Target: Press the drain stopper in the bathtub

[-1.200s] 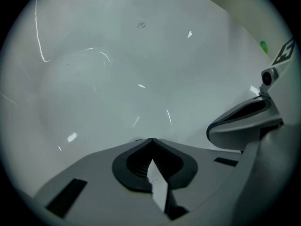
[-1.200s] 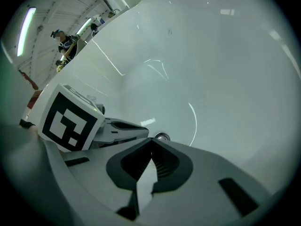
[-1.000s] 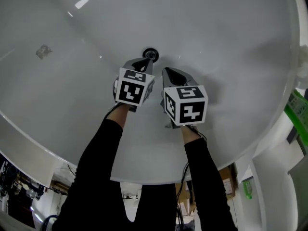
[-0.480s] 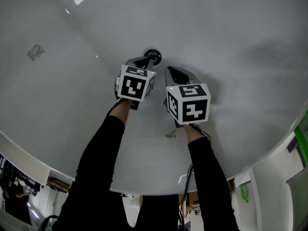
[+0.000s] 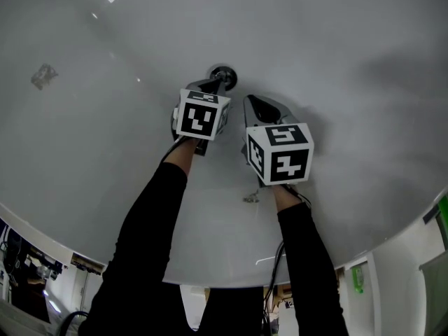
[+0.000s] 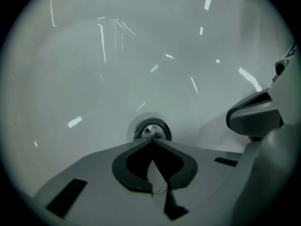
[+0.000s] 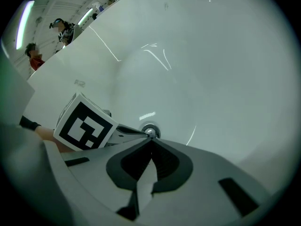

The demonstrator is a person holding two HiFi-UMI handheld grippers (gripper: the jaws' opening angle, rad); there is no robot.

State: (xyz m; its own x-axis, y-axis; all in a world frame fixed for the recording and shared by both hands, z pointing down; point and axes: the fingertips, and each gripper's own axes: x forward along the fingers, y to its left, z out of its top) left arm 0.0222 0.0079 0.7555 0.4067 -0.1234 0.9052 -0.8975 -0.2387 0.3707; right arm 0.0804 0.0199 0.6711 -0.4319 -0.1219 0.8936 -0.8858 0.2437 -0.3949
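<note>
My left tool (image 5: 220, 82) is shut, its two tips pressed together with nothing between them. In its own view those tips (image 6: 151, 140) sit right at the 6 o'clock edge of the drain stopper (image 6: 151, 130). I cannot tell whether they actually bear down on it.

My right tool (image 5: 250, 102) is also closed tip to tip and empty (image 7: 151, 139). It hangs just beside the left one, at about 4 o'clock from the drain stopper (image 5: 222, 74) and a little short of it.

The chrome drain stopper (image 7: 150, 131) lies in the floor of the white bathtub (image 5: 329, 47). Bare white wall curves up all round it (image 6: 94, 74), and nothing stands between either tool and the stopper.

From the right gripper view, the left marker cube (image 7: 84, 124) fills the 9 o'clock side, with the left tool's tip reaching to the stopper.

Both my arms come in from 6 o'clock, nearly parallel, in black sleeves (image 5: 147, 236). The right marker cube (image 5: 280, 152) sits nearer to me than the left.

A small grey scrap (image 5: 43, 75) lies on the tub at 9 o'clock, too small to name. Another speck (image 5: 250, 198) lies by my right wrist. Two people (image 7: 33, 55) stand far off beyond the rim, blurred.
</note>
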